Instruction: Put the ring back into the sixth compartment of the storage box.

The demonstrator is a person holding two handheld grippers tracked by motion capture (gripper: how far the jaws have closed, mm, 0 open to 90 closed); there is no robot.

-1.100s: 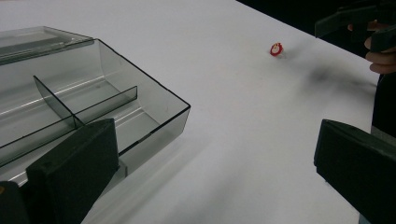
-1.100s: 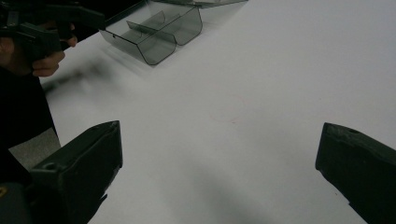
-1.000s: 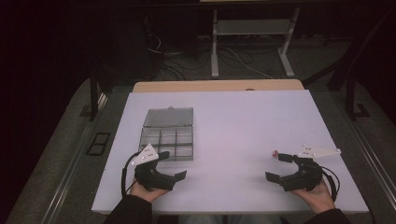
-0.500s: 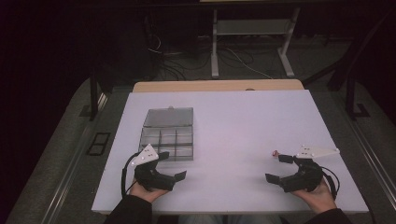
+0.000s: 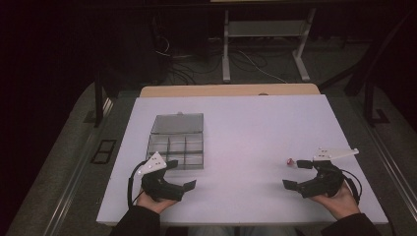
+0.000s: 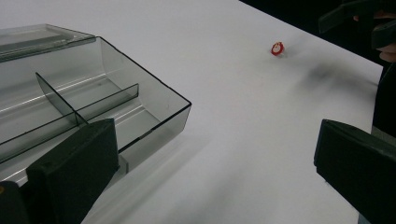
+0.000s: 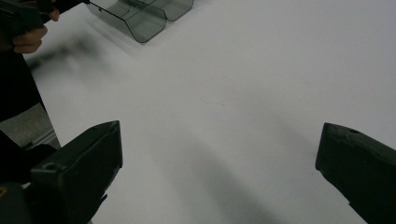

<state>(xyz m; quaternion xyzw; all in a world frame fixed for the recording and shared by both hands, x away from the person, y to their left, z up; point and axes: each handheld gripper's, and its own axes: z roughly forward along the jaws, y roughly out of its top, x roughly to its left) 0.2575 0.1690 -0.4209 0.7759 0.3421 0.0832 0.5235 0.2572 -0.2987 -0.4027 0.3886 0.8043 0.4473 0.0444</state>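
Nothing has visibly moved since the earlier frames: both hand-held grippers rest in the same spots near the front edge of the white bench.

From the high view, the left hand-held gripper sits at the bench's front left, held in a hand coming up from the bottom edge. Its jaws are spread wide apart with nothing between them. Just beyond it, touching or nearly touching one jaw, lies a clear smoky plastic box divided into small compartments, its lid folded open flat behind it. In the left gripper view the box fills the upper left, its dividers plain to see and the visible compartments bare; one black jaw overlaps the near corner of the box.

The right hand-held gripper sits at the front right, also held in a hand, its jaws wide apart and holding nothing. Just beside its farther jaw, on the bench, lies a tiny red piece. The left gripper view shows this red piece with a white mark on it, well apart from the box, with bare white surface between them.

The right gripper view looks across the bench toward the box at the top.
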